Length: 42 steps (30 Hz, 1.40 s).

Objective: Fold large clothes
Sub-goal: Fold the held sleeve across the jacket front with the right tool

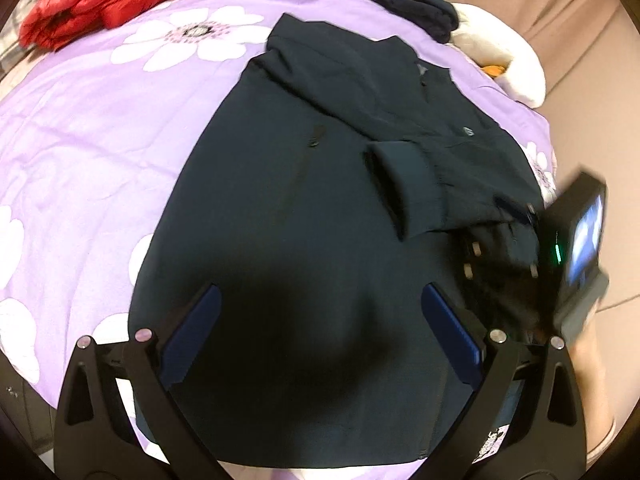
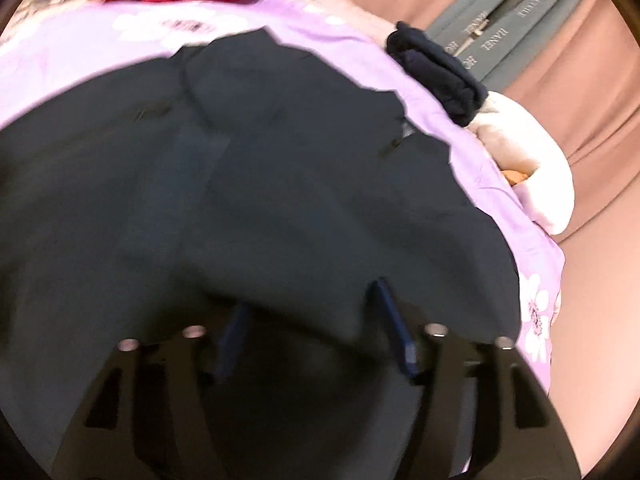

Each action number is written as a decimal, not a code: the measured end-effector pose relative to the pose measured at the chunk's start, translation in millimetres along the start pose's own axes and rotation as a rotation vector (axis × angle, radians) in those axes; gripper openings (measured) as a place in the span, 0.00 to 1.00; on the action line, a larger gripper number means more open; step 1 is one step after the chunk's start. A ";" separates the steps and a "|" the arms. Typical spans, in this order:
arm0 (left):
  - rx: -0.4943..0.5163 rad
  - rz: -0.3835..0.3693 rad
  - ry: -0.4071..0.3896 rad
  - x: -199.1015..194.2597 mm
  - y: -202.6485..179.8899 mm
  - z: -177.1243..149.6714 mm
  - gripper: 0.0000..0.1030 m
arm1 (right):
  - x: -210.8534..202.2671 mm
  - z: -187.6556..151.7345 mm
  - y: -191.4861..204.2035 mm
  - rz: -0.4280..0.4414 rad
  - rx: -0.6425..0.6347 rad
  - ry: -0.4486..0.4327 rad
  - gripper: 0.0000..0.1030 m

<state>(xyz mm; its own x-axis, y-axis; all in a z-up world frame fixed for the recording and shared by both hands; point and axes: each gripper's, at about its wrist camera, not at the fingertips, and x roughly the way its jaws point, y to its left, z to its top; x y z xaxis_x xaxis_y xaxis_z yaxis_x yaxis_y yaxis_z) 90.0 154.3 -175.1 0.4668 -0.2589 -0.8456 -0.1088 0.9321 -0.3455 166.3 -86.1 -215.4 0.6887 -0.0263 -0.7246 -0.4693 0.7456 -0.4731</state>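
Observation:
A dark navy jacket [image 1: 304, 216] lies spread flat on the purple flowered bedsheet [image 1: 80, 128]. One sleeve is folded across its chest, with the cuff [image 1: 400, 180] near the middle. My left gripper [image 1: 320, 340] hovers over the jacket's lower part, jaws wide open and holding nothing. In the right wrist view my right gripper [image 2: 316, 324] sits low at the jacket's right side [image 2: 280, 200]. Its blue pads [image 2: 394, 320] stand apart with a loose fold of the dark cloth between them, not pinched. The view is blurred. The right gripper's camera screen [image 1: 586, 236] shows at the jacket's right edge.
A red puffer jacket [image 1: 108, 0] lies at the far left of the bed. A folded dark garment [image 1: 404, 0] and a white cushion [image 1: 504, 56] sit at the far right corner. The bed's edge drops to a pinkish floor [image 1: 584, 92] on the right.

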 end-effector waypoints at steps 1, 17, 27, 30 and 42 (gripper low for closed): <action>-0.010 -0.015 0.009 2.5 2.9 2.2 0.98 | -7.8 -5.1 2.1 0.007 0.012 -0.002 0.67; -0.291 -0.442 0.194 111.3 -21.5 81.4 0.96 | -65.9 -103.5 -55.4 0.191 0.588 -0.021 0.74; -0.299 -0.373 0.218 142.9 -42.0 90.5 0.35 | -65.0 -104.7 -59.4 0.196 0.639 -0.044 0.74; -0.184 -0.305 0.154 128.8 -61.8 101.1 0.14 | -65.2 -103.9 -60.5 0.195 0.641 -0.048 0.74; 0.139 -0.140 -0.280 16.2 -125.0 220.0 0.11 | -64.1 -107.3 -76.1 0.201 0.737 -0.071 0.74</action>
<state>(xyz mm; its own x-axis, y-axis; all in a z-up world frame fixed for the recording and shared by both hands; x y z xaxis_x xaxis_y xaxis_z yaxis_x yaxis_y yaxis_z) 304.3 89.3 -56.1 0.6937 -0.3255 -0.6425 0.0850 0.9228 -0.3758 98.5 -212.7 -186.7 0.6745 0.1810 -0.7157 -0.1161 0.9834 0.1393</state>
